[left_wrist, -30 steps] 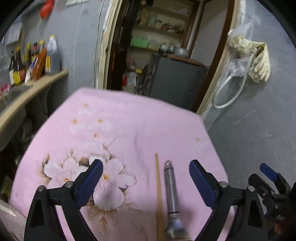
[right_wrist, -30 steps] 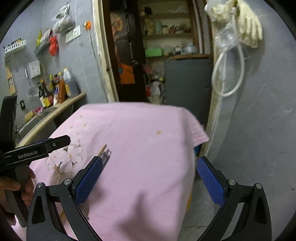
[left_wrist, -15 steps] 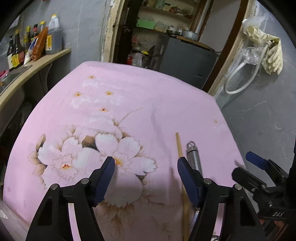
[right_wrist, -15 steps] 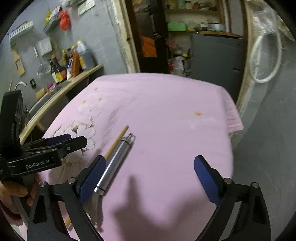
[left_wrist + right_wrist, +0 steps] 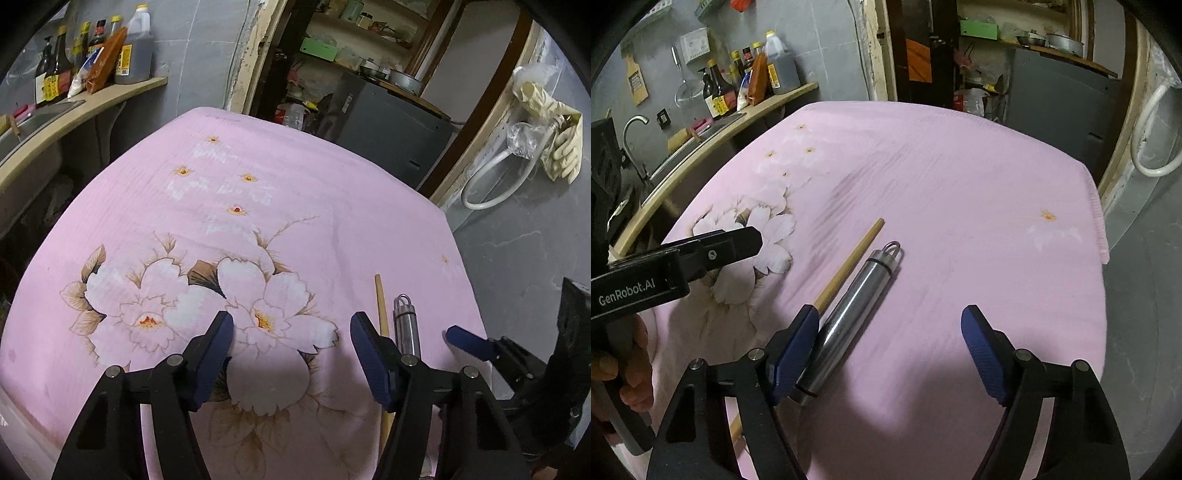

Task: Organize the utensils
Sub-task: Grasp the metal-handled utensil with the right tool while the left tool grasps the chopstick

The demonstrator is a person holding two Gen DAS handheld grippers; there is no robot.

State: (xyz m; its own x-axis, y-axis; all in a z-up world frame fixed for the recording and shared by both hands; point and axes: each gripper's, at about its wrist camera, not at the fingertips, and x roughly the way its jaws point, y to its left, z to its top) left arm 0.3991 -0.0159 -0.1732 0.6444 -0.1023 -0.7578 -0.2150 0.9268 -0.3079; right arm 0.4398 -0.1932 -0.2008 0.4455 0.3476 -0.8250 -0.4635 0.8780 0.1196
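Both of your tools are wide apart and holding nothing right now, so everything hinges on the first pinch. Take the steel handle (image 5: 849,314) as your landmark: it lies flat on the pink cloth (image 5: 960,192) with its hanging loop pointing away from you, and the wooden stick (image 5: 849,258) lies just beside it on its left, nearly parallel, possibly touching further down where your tool hides them. Your right gripper (image 5: 886,347) hangs over the near end of the steel handle, left fingertip (image 5: 798,343) sitting right above the seam between handle and stick. That's your danger spot, I reckon: come down here and that pad may land on the stick or wedge between the two, so you'd pinch both or kick one sideways. The steel looks round and slick, likely to roll on soft cloth if nudged. Your left gripper (image 5: 291,350) hovers over the printed flowers to the left of the stick, close enough that the two tools could bump. Mind the cloth too; a low pinch might bunch the fabric
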